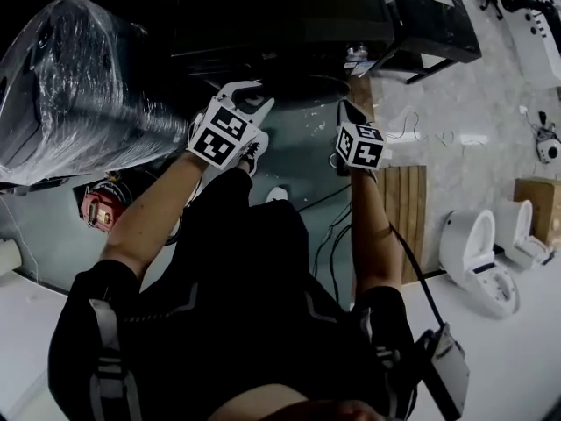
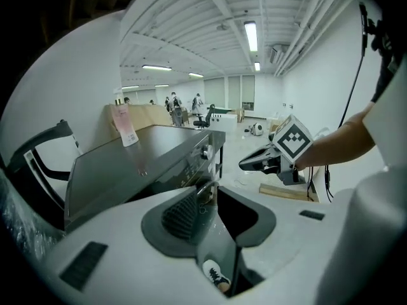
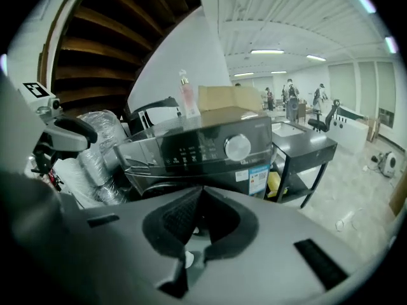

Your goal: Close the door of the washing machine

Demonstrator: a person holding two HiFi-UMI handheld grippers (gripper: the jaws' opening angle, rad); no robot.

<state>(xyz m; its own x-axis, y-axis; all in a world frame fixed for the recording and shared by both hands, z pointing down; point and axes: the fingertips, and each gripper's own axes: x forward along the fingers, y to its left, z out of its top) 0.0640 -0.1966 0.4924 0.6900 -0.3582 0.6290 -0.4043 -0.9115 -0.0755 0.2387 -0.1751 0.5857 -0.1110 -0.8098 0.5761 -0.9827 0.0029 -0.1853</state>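
The dark washing machine stands right ahead of me; its control panel with a silver knob fills the middle of the right gripper view. Its door sits below the panel, hidden behind the gripper bodies, so I cannot tell how it stands. A pink bottle stands on the machine's top. My left gripper is raised in front of the machine, its jaws apart with nothing between them. My right gripper is held up beside it, to the right, jaws shut on nothing.
A plastic-wrapped appliance lies to the left of the machine. A black metal shelf stands on its right. On the floor to the right are a wooden pallet, white toilets and cables. Several people stand far off in the hall.
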